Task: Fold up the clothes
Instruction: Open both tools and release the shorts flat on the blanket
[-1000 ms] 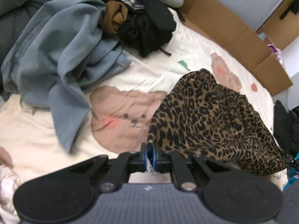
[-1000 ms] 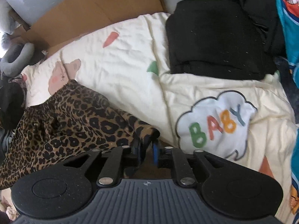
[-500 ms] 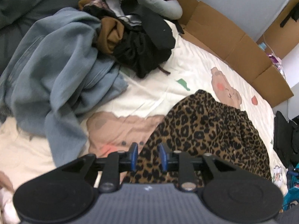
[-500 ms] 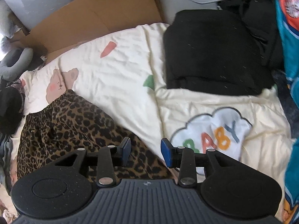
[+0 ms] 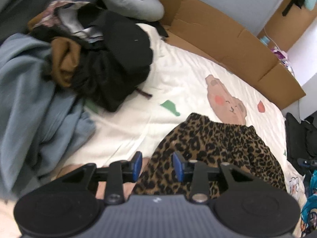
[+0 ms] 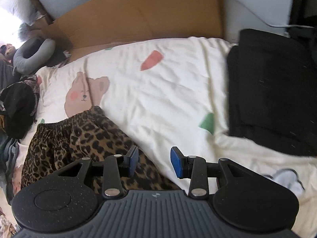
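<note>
Leopard skirt (image 5: 216, 148) released, flat on blanket (image 6: 178, 91) | left fingers (image 5: 137, 164) opening | right fingers (image 6: 176, 163) apart

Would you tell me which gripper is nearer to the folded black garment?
Right. The right gripper hangs open over the quilt, the folded black garment just beyond it. The left gripper, jaws opening, sits over the leopard-print skirt, farther away.

Leopard-print skirt (image 5: 214, 150), cream bear-patterned blanket (image 5: 178, 83), blue jacket (image 5: 25, 99).
</note>
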The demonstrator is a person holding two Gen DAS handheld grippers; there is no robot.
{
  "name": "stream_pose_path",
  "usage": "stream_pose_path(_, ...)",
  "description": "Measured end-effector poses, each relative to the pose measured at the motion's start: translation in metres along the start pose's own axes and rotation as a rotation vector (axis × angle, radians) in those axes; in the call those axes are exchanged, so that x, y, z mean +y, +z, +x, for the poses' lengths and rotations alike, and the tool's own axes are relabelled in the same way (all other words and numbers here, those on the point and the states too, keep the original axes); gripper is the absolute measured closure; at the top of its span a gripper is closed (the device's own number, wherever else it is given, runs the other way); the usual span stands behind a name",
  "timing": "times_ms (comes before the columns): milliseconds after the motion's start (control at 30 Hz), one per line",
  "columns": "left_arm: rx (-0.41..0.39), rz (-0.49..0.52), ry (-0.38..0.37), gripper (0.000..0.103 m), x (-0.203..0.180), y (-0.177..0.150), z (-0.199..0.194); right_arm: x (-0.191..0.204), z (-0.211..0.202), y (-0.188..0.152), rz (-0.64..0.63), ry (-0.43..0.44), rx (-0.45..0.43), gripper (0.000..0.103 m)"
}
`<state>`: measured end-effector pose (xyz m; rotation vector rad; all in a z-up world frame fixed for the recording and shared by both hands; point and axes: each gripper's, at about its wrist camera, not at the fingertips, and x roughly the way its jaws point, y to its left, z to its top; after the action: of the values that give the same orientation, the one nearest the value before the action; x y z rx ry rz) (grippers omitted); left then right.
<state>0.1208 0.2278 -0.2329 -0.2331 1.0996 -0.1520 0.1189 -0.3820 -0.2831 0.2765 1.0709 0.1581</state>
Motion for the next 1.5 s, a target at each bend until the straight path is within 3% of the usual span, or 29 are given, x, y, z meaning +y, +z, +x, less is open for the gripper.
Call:
stream_pose_path(200,0.018,0.072,-0.027,0.050,-0.015,0.014,0.042,0.023,0.037,0.017,-0.070,0.039,0.033,0.060)
stream_pose_path(633,0.073,0.220,-0.078,0.049,-0.031,0.039,0.119,0.074,0.104,0.051,-0.231,0.123,0.091,0.055)
stream_pose_path(800,0.090,0.287,-0.106,0.039,-0.038,0.035,0.139,0.088,0.128,0.056,-0.310,0.134,0.129,0.055)
stream_pose_path(1300,0.156,0.359,-0.157,0.039,-0.038,0.021,0.181,0.106,0.175,0.053,-0.424,0.182,0.190,0.053)
stream_pose_path(1367,0.156,0.356,-0.166,0.039,-0.037,0.021,0.183,0.104,0.175,0.052,-0.422,0.200,0.192,0.056)
stream_pose_path(1400,0.152,0.361,-0.168,0.039,-0.038,0.021,0.184,0.103,0.175,0.053,-0.417,0.209,0.195,0.062)
stream_pose_path(1433,0.150,0.368,-0.169,0.041,-0.039,0.021,0.184,0.103,0.174,0.054,-0.415,0.215,0.197,0.077)
stream_pose_path(1467,0.150,0.378,-0.170,0.049,-0.040,0.021,0.184,0.103,0.174,0.055,-0.413,0.220,0.199,0.087)
stream_pose_path(1500,0.149,0.389,-0.172,0.068,-0.041,0.021,0.184,0.103,0.172,0.056,-0.407,0.220,0.195,0.094)
